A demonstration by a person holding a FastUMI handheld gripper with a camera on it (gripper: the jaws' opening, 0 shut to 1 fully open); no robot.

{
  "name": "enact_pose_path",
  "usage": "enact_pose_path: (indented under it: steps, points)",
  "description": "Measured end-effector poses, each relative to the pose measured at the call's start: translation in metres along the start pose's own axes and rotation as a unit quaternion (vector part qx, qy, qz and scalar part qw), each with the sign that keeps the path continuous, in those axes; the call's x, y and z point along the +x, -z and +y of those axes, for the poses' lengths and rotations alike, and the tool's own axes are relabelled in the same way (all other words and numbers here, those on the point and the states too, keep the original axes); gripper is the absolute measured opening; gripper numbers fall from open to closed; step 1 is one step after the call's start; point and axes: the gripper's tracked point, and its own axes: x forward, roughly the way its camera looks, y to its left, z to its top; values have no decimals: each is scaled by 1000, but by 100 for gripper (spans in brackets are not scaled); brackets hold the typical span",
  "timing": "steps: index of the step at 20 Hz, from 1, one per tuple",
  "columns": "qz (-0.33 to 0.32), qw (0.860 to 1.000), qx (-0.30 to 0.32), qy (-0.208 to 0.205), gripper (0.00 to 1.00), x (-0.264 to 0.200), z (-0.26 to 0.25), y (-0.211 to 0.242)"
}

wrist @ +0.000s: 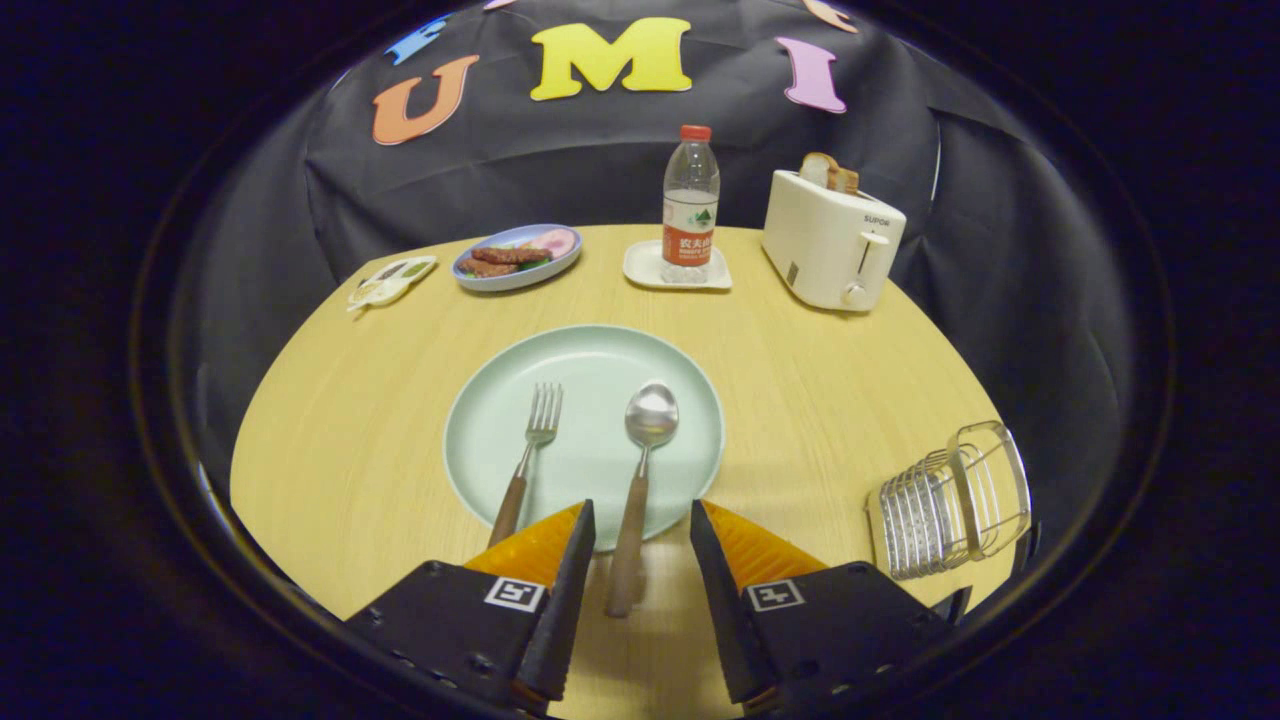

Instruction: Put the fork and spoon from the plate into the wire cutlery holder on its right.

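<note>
Pale-green round plate (480, 440) on wooden table (330, 430) | steel fork, wood handle (527, 462) and spoon (640, 470) lie side by side, handles overhanging the rim for easy pickup | gripper (640, 545) released, fingers straddling spoon handle, untouched | wire cutlery holder (955, 500) right, well apart

The gripper (640, 525) stands open, its fingers on either side of the spoon's (640, 470) wooden handle without touching it. The spoon and the fork (530, 455) lie side by side on the pale green plate (590, 350), bowl and tines pointing away. The wire cutlery holder (955, 500) sits to the plate's right on the wooden table (820, 380)
</note>
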Motion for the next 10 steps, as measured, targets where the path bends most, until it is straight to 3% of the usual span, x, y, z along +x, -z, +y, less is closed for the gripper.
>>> enact_pose_path:
  steps: [3,4,5,7,10]
  points:
    - [5,1000,-9,9,58,15,0,-9]
    - [11,1000,-10,8,44,22,1,-6]
    - [24,1000,-9,7,38,26,2,-3]
    - [32,999,-11,9,38,28,2,-2]
    - [41,999,-14,17,15,31,0,1]
